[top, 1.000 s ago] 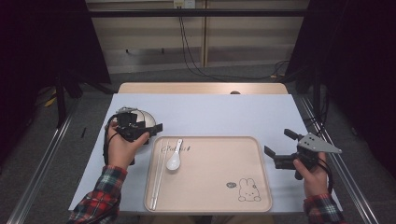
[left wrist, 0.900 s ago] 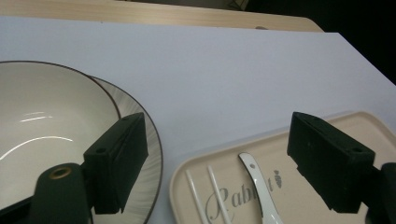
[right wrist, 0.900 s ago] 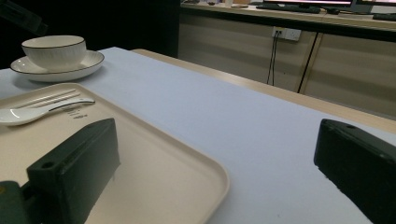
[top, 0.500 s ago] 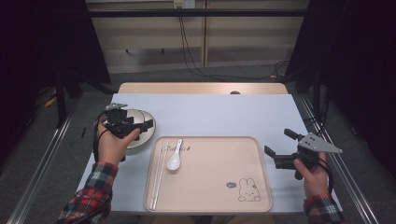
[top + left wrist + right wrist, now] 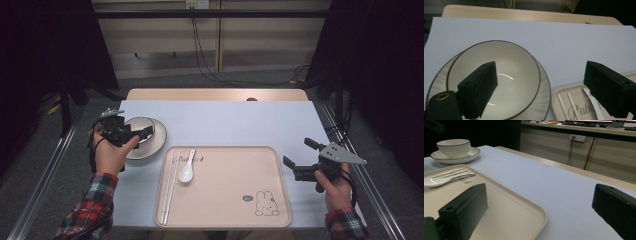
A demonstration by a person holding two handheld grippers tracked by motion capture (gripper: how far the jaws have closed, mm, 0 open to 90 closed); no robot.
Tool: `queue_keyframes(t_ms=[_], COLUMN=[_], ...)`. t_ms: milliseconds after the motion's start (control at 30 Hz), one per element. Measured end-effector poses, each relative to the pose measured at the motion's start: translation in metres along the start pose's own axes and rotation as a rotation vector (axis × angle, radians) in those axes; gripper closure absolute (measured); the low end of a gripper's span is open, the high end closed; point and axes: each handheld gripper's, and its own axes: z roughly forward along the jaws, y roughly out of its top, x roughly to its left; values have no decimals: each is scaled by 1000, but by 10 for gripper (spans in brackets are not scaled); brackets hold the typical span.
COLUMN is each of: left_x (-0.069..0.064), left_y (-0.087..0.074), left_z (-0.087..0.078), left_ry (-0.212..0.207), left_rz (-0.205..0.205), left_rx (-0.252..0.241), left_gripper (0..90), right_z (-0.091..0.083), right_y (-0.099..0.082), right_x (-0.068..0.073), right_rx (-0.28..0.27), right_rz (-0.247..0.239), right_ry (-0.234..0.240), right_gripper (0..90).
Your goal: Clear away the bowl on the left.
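A cream bowl point(image 5: 133, 125) with a dark rim stands on a matching plate point(image 5: 154, 144) at the left of the table. My left gripper point(image 5: 142, 135) hovers over the bowl's near left side, pointing right. In the left gripper view point(image 5: 540, 72) its jaws stand wide apart above the bowl point(image 5: 509, 72); they have just been opening, and nothing is pressed between them. A beige tray point(image 5: 225, 200) in front holds a white spoon point(image 5: 187, 170) and white chopsticks point(image 5: 169, 187). My right gripper point(image 5: 299, 152) is open beside the tray's right edge, with nothing in it point(image 5: 541, 192).
A pale blue sheet point(image 5: 240, 122) covers the table, and a wooden strip point(image 5: 215, 94) shows along the far edge. A rabbit drawing point(image 5: 266, 204) marks the tray's near right corner. Metal rails run along both sides of the table. The room around it is dark.
My left hand has drawn back to the left from the bowl, and its jaws stand wider. The bowl, plate, tray and right gripper have stayed where they were.
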Motion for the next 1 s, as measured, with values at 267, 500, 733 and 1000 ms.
queue_keyframes(t_ms=[267,500,733,1000], left_x=[17,29,36,41], left_y=[-6,-11,-14,-12], left_z=[0,4,9,11], left_ry=[31,63,81,86], left_rz=[-39,-62,-100,-122], left_rx=[5,8,19,13], left_gripper=[111,111,110,111], right_z=[0,0,0,0], right_y=[0,0,0,1], right_x=[0,0,0,0], right_rx=[-1,-3,-8,-11], right_rz=[-1,1,-1,0], right_ry=[-6,1,0,1], right_gripper=[0,0,0,0])
